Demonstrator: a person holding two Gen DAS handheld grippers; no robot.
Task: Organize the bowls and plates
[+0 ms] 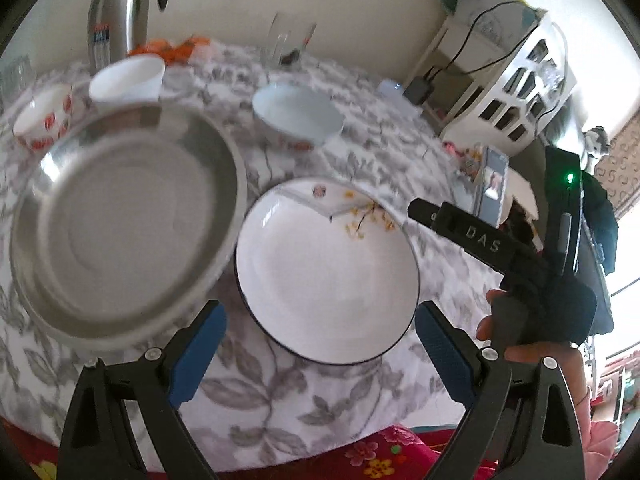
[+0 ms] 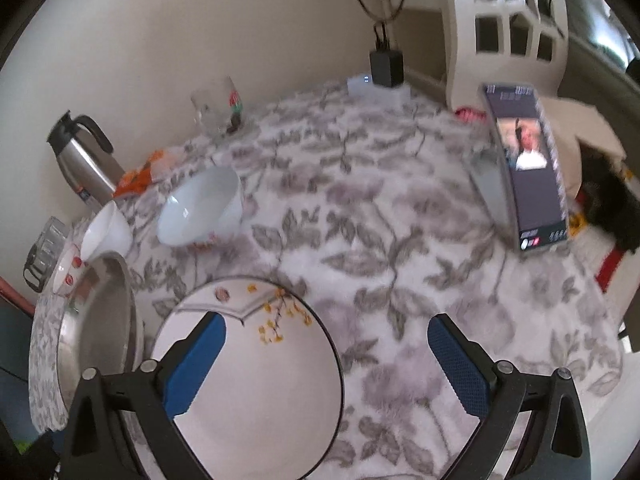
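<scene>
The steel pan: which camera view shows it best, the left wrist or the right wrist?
The left wrist view shows the steel pan best: its whole round rim and its inside are visible, though slightly blurred. In the right wrist view the pan lies at the left edge, seen at a steep angle and squeezed by the lens, and the right gripper hides its near part.

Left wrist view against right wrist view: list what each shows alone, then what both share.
Left wrist only: the right hand-held gripper and the hand holding it.
Right wrist only: the clear ribbed glass mug at the far left.
Both: white flower-painted plate, round steel basin, pale blue bowl, steel thermos jug, propped phone.
</scene>
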